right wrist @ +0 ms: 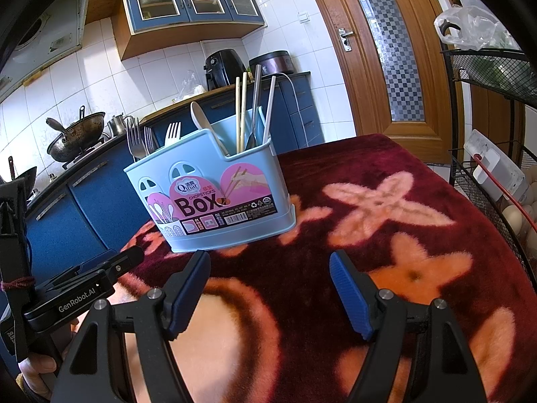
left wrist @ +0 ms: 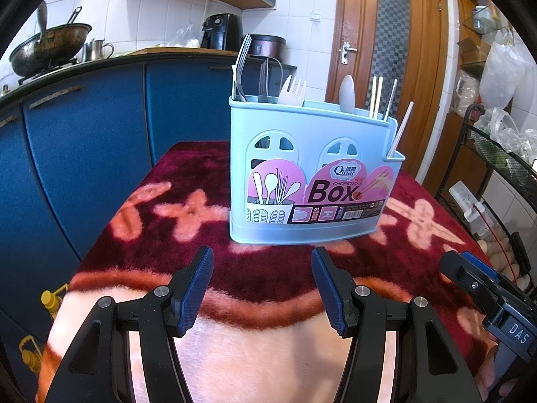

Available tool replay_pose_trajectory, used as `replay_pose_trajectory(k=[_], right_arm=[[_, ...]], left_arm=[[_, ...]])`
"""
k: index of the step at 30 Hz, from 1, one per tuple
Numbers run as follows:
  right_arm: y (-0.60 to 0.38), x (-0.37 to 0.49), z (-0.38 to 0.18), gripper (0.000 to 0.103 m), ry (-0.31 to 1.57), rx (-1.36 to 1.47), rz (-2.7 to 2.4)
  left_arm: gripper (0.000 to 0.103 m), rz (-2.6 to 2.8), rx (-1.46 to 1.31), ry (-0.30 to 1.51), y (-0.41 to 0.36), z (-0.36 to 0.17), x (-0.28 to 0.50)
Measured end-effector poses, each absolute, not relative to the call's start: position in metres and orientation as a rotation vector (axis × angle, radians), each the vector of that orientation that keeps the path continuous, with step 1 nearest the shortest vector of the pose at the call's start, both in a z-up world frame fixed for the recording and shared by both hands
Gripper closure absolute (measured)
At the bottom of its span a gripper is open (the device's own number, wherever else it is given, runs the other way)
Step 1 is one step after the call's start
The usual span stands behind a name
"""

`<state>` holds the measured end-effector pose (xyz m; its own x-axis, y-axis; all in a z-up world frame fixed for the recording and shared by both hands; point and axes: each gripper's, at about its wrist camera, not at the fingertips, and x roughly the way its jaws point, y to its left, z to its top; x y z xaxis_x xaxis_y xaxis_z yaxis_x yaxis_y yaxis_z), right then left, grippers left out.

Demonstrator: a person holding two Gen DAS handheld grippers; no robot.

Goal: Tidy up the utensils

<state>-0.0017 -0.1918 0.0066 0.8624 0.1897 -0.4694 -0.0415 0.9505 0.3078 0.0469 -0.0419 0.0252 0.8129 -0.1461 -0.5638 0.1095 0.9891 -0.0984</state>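
A light blue utensil box with a pink "Box" label stands upright on the dark red flowered blanket. Metal forks and a pale plastic fork stick out at its left end, a grey spoon in the middle, chopsticks at the right. My left gripper is open over the blanket just in front of the box, holding nothing. My right gripper is open too, in front of the box's right end.
Blue kitchen cabinets with a wok run behind and left of the table. A black wire rack with bags and eggs stands at the right edge. A wooden door is behind.
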Motion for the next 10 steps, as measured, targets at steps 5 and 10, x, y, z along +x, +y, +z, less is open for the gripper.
replay_pose_trajectory(k=[5, 10], right_arm=[[-0.1917, -0.002, 0.0065, 0.027, 0.518, 0.295, 0.124], [-0.1914, -0.0021, 0.0062, 0.027, 0.519, 0.295, 0.122]], left_arm=[[0.041, -0.138, -0.063, 0.607, -0.042, 0.0251, 0.0468], [0.041, -0.14, -0.07, 0.615, -0.041, 0.0227, 0.0463]])
